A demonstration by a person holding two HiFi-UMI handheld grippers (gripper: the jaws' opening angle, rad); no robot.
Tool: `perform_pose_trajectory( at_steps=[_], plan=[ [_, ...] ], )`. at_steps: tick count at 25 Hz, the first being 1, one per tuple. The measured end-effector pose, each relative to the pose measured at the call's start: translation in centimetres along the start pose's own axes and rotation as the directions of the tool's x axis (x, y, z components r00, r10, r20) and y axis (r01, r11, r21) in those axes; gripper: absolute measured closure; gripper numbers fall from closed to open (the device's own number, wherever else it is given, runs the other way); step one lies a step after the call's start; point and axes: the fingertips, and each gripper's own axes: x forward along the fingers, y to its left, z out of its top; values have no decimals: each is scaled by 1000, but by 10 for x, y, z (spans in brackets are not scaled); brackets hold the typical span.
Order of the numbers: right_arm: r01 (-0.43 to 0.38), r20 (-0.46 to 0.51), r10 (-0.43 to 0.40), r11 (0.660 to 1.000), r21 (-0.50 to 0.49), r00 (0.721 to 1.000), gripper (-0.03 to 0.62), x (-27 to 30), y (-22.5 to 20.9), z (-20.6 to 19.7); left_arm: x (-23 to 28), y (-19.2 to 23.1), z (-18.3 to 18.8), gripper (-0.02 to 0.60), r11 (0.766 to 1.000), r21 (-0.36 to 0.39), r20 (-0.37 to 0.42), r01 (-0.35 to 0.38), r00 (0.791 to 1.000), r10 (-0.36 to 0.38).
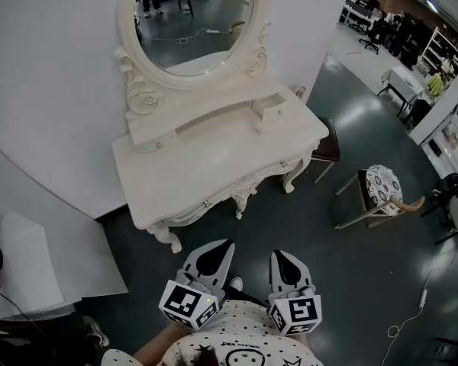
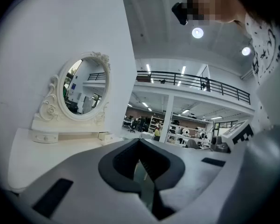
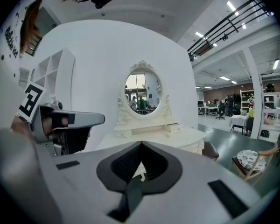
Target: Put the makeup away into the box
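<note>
On the dressing table neither the makeup nor the box can be made out. Its top reads bare from the front edge to the raised back shelf, though it is washed out so white in the head view that a small pale thing could perhaps be lost on it. A little drawer unit sits at the right end of that shelf, and the oval mirror rises behind it.

Well short of the table's front edge, close to the person's body, the left gripper and the right gripper are held side by side over the dark floor. Each has its jaws pressed together, with nothing between them. Both point toward the table, and a chair stands off to its right.

By my reading no step of putting away has begun; this is the approach. The next move calls for coming up to the table's front edge and finding where the makeup and the box really are. That may mean looking in the drawers or beyond these views. Then one pair of jaws must be spread before reaching for the first item
</note>
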Motion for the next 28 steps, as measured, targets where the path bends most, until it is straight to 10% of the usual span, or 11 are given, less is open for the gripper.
perform_pose_trajectory(
  at_steps=[28],
  plan=[
    [-13, -26, 14, 999, 32, 1000, 586, 12, -6, -6, 8, 10, -8, 586, 1000, -14, -24, -8, 1000, 7]
  ],
)
